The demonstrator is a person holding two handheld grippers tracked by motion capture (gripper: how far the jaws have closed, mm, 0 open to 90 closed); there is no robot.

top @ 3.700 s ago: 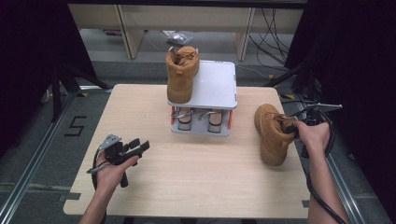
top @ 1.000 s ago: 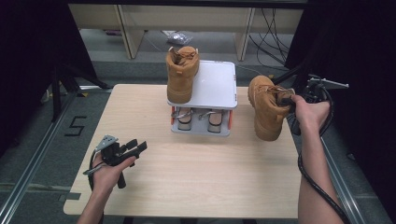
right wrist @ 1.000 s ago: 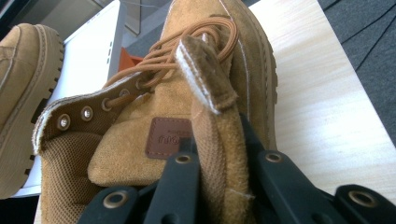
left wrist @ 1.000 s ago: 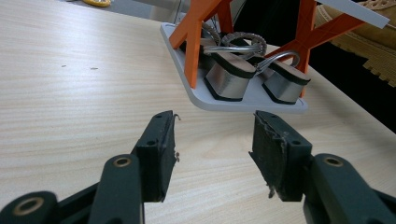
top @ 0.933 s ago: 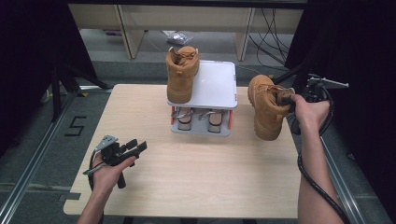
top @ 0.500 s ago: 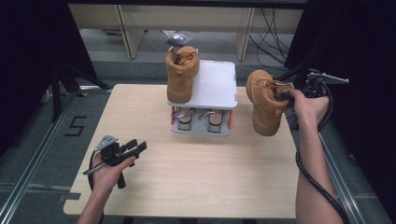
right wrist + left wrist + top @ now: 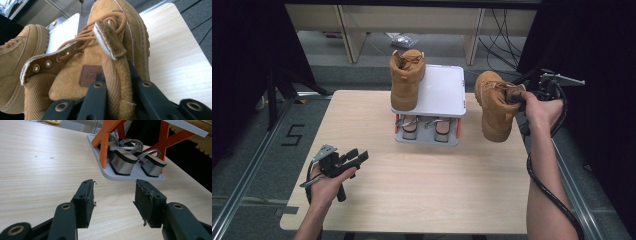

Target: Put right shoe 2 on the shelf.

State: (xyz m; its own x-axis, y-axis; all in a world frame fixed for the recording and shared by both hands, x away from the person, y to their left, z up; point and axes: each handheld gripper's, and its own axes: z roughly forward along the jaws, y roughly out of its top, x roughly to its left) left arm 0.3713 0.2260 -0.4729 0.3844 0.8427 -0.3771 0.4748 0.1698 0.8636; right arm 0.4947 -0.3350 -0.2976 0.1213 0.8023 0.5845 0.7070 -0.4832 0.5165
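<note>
**Second tan boot held in the air beside a small shoe rack**

A light wooden bench [image 7: 422, 200] is seen from above, with a person's forearms coming in from the bottom edge. At the far middle of the bench stands a small two-tier shoe rack with a white top shelf and orange legs [image 7: 447, 92]. A tan suede lace-up ankle boot [image 7: 406, 80] stands upright on the left half of that shelf, leaving the right half bare, apparently kept free for its mate.

The matching tan suede boot [image 7: 496, 106] hangs in the air just to the right of the rack, clear of the bench, toe pointing down. The right tool [image 7: 117, 100] is closed on the padded collar at the boot's opening, one jaw inside and one outside, a thin firm edge that suits a narrow pinch and lets the heavy sole swing below. From this grip, the likely aim is to carry the boot onto the empty half of the shelf.

The left tool [image 7: 113, 200] hangs low over the near left of the bench, jaws apart and holding nothing, well away from the rack, seemingly kept out of the way. Its view looks across the wood grain at the rack's lower tier, where a pair of silver wedge sandals with black-edged soles [image 7: 136, 163] sits between the orange legs.
</note>
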